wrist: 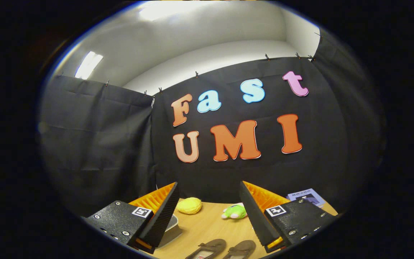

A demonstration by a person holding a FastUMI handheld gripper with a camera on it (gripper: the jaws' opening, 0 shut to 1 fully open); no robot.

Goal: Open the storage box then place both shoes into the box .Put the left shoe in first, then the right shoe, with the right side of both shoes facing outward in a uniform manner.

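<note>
Shoes: two dark flat slip-ons lie side by side on the wooden table (207, 225), low between your fingers; the left shoe (207, 249) and the right shoe (240, 248) are close together, toes pointing away and to the right, with only their front parts in sight.
Storage box: a grey, box-like corner (171, 226) peeks out just behind your left finger; you cannot tell from here whether it is the box or whether its lid is up.
Gripper (208, 216): your fingers are spread wide, with nothing between them but bare table and the shoes lying below; neither finger touches anything.
Left finger (162, 216): it covers most of the grey thing.
Right finger (255, 216): it stands just right of the green toy.
Yellow plush (189, 205): rests on the table beyond the fingers, near the cloth wall.
Green plush toy (235, 212): sits right of the yellow one, apart from it.
Booklet (307, 196): a bluish printed sheet lies at the table's far right corner, beyond your right finger.
Pose: you hold the tool tilted up, so the black cloth wall (95, 144) and the white ceiling (207, 39) take up most of the scene.
</note>
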